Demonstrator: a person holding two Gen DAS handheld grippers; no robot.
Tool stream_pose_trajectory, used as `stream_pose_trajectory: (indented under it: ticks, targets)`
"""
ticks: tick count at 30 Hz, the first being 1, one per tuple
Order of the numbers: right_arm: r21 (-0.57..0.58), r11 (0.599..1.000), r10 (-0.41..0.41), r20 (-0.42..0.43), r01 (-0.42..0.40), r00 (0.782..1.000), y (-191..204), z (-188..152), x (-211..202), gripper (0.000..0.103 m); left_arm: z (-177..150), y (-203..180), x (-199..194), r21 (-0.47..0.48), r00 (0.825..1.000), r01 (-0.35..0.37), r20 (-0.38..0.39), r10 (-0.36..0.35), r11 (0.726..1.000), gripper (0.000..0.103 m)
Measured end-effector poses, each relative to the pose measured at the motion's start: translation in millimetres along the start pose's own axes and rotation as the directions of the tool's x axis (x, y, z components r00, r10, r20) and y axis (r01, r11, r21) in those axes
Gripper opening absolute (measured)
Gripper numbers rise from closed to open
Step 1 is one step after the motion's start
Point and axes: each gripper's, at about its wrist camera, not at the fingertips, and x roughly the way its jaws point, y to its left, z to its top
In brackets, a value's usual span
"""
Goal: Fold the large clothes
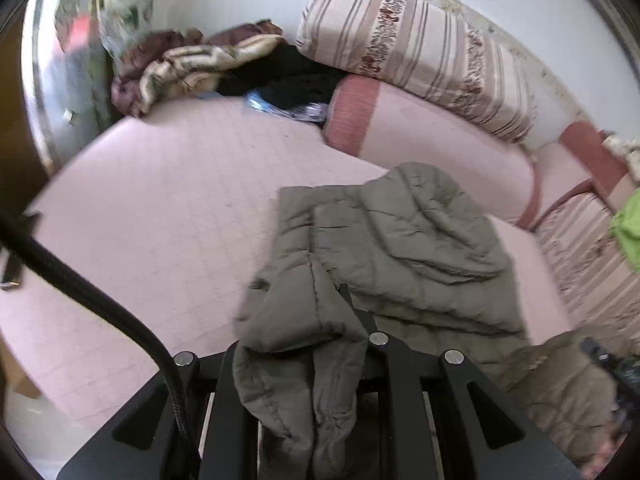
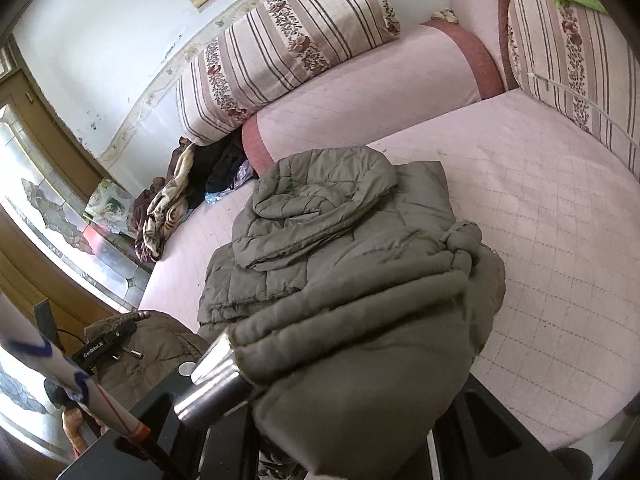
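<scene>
Left tongs [image 1: 340,292] pinch a fold of an olive-grey quilted puffer jacket [image 1: 400,248], the padded cloth bunched over the black fingers and hanging down across the frame of the tool. Right tongs [image 2: 360,320] are pressed together on another gathered part of the same jacket, which drapes over them so fully that the fingertips are hidden; a knotted drawcord end [image 2: 460,240] sits on top of the bunch.

The jacket lies partly folded on a pink quilted sofa seat [image 2: 540,240], its hood [image 2: 320,192] turned back over the body. One jacket is being handled.

Behind it run two pink bolsters with darker red end bands, the nearer one [image 1: 420,140] just beyond the jacket. Two striped floral cushions show in the right wrist view: one [image 2: 288,48] resting on the bolster against the wall, one [image 2: 572,52] at the right end.

In the far corner of the sofa, one loose heap of a brown-and-cream blanket [image 1: 188,68] and dark clothes [image 1: 288,76].

A lime-green cloth [image 1: 628,232] shows at the edge.
</scene>
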Motion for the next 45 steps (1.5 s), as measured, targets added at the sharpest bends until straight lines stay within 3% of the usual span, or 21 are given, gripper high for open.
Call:
stream_pose_trajectory:
  ticks: [3,6,9,12,19,35,45]
  targets:
    - [-0.010,1.000,0.002,0.001,-0.002,1.000,0.0,-0.1,3.7,0.016,3.3,8.3,2.7,-0.031,0.993,0.114,-0.017,-0.115,0.993,0.016]
    - [-0.019,1.000,0.002,-0.003,-0.002,1.000,0.5,-0.4,8.3,0.016,4.5,17.4,5.0,-0.065,0.976,0.214,-0.026,-0.216,0.975,0.016]
    - [-0.030,1.000,0.006,-0.003,-0.006,1.000,1.5,1.3,12.3,0.016,5.4,22.2,9.9,-0.087,0.969,0.241,-0.034,-0.245,0.967,0.016]
    - [-0.035,0.999,0.011,-0.002,-0.011,1.000,2.5,6.9,18.4,0.016,10.8,20.4,16.3,-0.089,0.980,0.191,-0.045,-0.196,0.977,0.015]
    - [-0.048,0.999,-0.007,0.004,0.007,1.000,6.3,27.5,36.6,0.016,29.2,-5.9,31.2,0.021,0.998,0.062,-0.023,-0.061,0.998,0.015]
    - [-0.003,0.999,-0.041,0.029,0.041,0.999,10.1,96.0,74.0,0.016,86.9,-27.8,55.7,0.052,1.000,-0.013,0.017,0.012,0.999,0.015]
    - [-0.035,0.997,-0.070,0.049,0.072,0.996,22.5,129.9,95.0,0.016,116.1,-35.6,74.0,0.048,0.997,-0.067,0.041,0.065,0.997,0.015]
